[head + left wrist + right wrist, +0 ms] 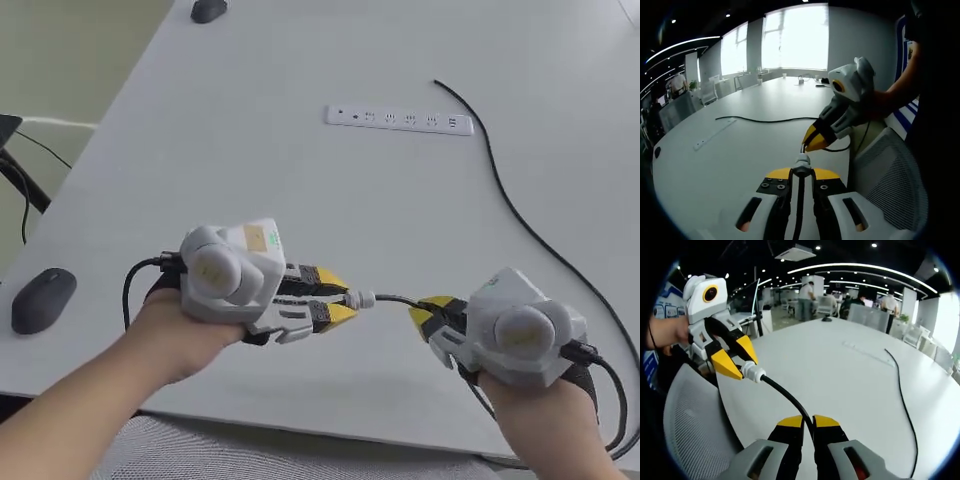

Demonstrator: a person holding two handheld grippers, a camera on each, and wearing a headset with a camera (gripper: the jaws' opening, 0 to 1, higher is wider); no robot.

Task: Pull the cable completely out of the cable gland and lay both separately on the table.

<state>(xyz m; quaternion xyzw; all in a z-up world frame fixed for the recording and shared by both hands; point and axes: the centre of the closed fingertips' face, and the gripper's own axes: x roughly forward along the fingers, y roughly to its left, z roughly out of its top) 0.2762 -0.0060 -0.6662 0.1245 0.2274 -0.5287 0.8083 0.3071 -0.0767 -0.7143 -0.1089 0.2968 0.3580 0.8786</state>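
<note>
The left gripper [346, 300] is clenched on the white gland [364, 298]; the right gripper [418, 308] pinches the black cable [393, 298] near it; the 2 parts, still joined, hang above the table [300, 190].

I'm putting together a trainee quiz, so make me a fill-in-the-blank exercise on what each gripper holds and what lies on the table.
The left gripper is shut on the white ____.
The right gripper is shut on the black ____ leading out of it.
Farther back on the table lies a white ____ with a row of sockets.
By the head view's left edge sits a dark computer ____.
Missing words: cable gland; cable; power strip; mouse.
</note>
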